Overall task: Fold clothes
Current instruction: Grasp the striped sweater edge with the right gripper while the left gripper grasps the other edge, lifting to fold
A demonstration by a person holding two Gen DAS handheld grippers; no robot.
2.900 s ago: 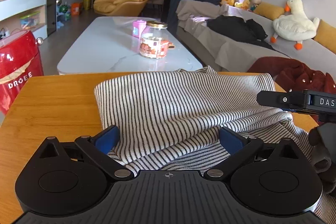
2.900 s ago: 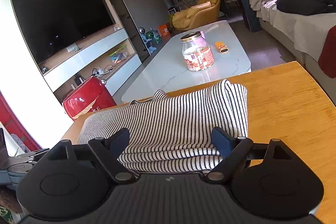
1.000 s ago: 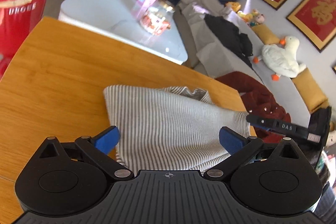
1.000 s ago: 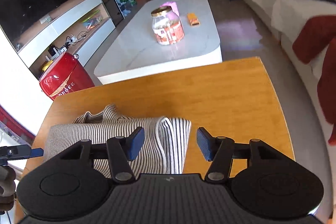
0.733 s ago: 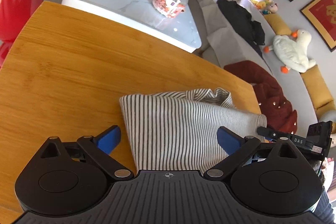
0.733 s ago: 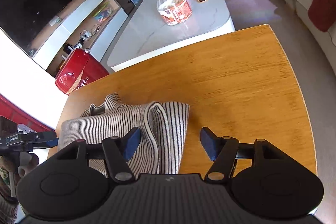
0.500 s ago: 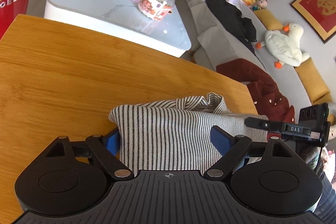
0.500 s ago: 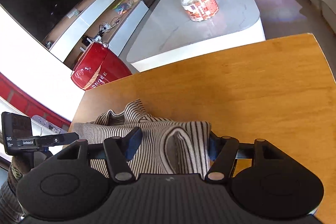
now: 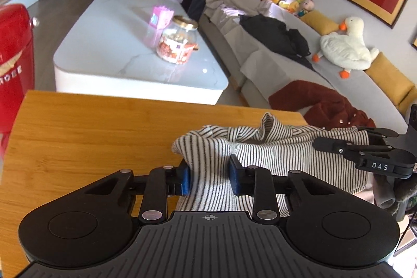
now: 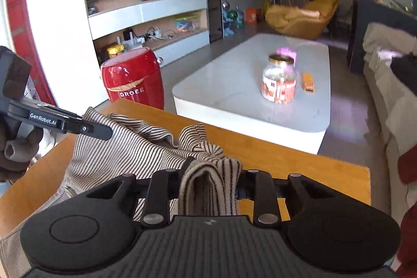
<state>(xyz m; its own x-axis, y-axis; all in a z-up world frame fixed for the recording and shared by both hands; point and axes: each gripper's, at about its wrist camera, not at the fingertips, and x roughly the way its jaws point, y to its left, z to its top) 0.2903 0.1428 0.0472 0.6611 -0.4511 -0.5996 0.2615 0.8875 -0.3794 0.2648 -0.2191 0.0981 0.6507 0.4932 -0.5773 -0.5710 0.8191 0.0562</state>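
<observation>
Both grippers have just closed: the left gripper and right gripper each have fingers nearly shut on a bunched end of the striped garment, which now sags between them, partly off the tabletop. Half a second back the fingers only straddled it, so next fold looks ready. Bare tabletop ahead; far edge close.

Both grippers, L & R, just closed, clamping fabric.

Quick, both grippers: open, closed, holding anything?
Left gripper: just closed, clamped on the striped shirt.
Right gripper: just closed, clamped on the same shirt's other end.
</observation>
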